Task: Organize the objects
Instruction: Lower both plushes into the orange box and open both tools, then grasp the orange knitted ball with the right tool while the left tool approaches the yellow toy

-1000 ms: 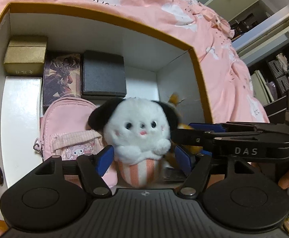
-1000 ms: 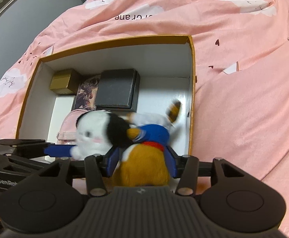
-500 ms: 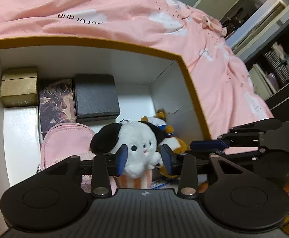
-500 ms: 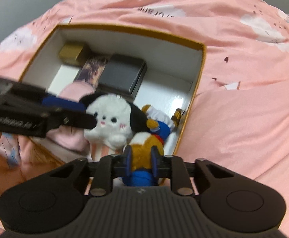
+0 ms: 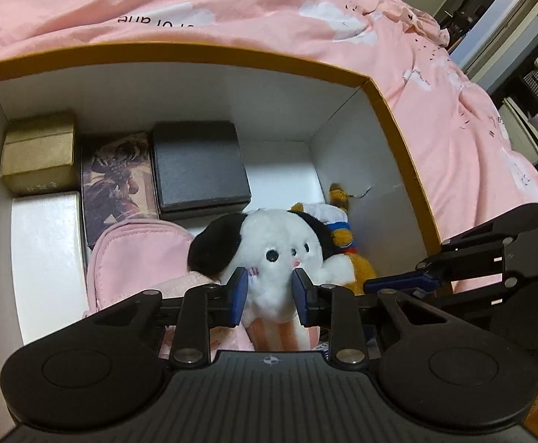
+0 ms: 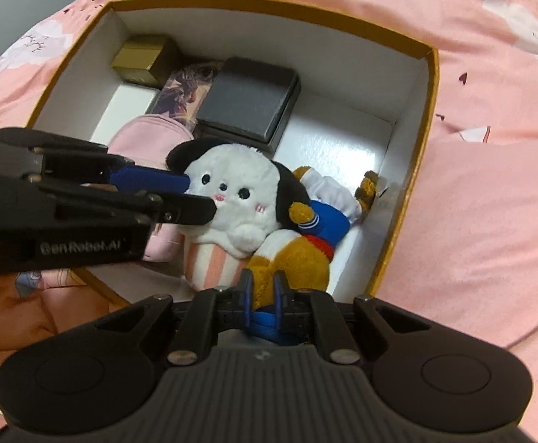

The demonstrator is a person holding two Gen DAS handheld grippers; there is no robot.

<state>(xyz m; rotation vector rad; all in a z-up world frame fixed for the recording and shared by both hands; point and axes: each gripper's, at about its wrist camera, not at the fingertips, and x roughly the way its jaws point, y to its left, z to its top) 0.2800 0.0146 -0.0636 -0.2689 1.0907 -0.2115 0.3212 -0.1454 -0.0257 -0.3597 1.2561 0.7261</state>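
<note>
Gold box (image 5: 38, 153): far left corner of the storage box (image 5: 232, 59), with a white box (image 5: 45, 254) in front of it.
Picture box (image 5: 117, 181) and black box (image 5: 198, 166): side by side along the back, unmoved over the last second.
Pink pouch (image 5: 139, 251): near the front, touching the white plush on its left.
Left gripper (image 5: 269, 291): a second ago its fingers stood wide around the white plush (image 5: 269, 247); now they have narrowed and pinch its lower body.
White plush: inside the storage box, upright, leaning against the orange plush (image 6: 298, 254).
Right gripper (image 6: 263, 291): fingers wide a second ago, now drawn narrow and clamped on the orange plush's rear end.
Orange plush: lying head-first toward the right wall of the storage box, its tail (image 6: 367, 186) touching that wall.
Meaning: both toys now sit in the box but both are gripped again, so they are probably being straightened or pressed in rather than released.
Pink bedding (image 6: 490, 203): surrounds the box.
</note>
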